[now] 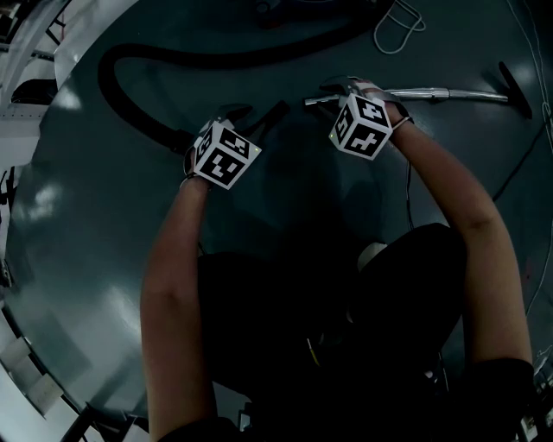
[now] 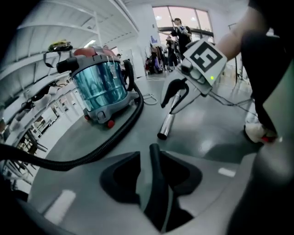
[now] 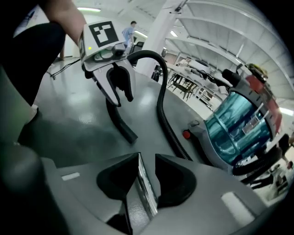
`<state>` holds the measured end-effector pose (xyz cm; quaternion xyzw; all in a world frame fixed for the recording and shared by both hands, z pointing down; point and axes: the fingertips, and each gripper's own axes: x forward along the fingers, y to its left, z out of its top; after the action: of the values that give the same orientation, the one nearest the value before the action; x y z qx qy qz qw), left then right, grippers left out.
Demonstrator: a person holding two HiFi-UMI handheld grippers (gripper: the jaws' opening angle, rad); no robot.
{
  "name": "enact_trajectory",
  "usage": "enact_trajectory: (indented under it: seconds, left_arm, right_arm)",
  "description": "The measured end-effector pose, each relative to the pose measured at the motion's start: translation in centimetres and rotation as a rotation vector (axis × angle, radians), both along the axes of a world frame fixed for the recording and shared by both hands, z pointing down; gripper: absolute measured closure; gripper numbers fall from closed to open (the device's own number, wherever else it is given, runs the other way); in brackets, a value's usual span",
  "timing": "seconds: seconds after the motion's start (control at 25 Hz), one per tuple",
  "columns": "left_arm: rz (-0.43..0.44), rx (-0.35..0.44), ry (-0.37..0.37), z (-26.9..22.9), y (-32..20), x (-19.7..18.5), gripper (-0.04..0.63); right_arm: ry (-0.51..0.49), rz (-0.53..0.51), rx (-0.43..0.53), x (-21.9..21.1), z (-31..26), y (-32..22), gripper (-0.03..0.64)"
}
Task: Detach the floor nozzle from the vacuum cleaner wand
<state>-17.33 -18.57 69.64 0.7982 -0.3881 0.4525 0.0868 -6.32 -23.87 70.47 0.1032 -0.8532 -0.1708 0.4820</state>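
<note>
My left gripper (image 1: 251, 116) is shut on the black rigid end of the vacuum hose (image 1: 275, 113); in the left gripper view that black tube (image 2: 156, 179) lies between its jaws. My right gripper (image 1: 333, 91) is shut on the chrome wand (image 1: 436, 93), which shows as a shiny tube (image 3: 145, 186) between its jaws. The wand's open end (image 2: 163, 133) hangs free, apart from the hose end (image 3: 125, 131). At the wand's far end the dark floor nozzle (image 1: 516, 89) rests on the floor. Each gripper view also shows the other gripper, the right gripper (image 2: 177, 94) and the left gripper (image 3: 120, 89).
The teal vacuum canister (image 2: 98, 87) (image 3: 239, 124) stands on the grey floor with the ribbed hose (image 1: 130, 104) curving from it. A white cable loop (image 1: 397, 26) lies further off. My shoe (image 1: 371, 253) is near. Shelving (image 2: 55, 46) and people (image 2: 179, 30) are in the background.
</note>
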Motion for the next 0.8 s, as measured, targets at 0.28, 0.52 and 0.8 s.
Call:
enact_trajectory:
  seconds: [0.28, 0.52, 0.8]
  left_arm:
    - [-0.086, 0.087, 0.127, -2.3, -0.6, 2.2, 0.578]
    - [-0.153, 0.259, 0.222, -5.7, -1.3, 4.5, 0.578]
    - [-0.243, 0.172, 0.362, -7.1, 0.0, 5.3, 0.584]
  right_arm:
    - [-0.048, 0.19, -0.14, 2.7, 0.2, -0.3, 0.618]
    - [-0.123, 0.346, -0.332, 3.6, 0.2, 1.3, 0.618]
    - [-0.193, 0.418, -0.375, 4.7, -1.5, 0.8, 0.62]
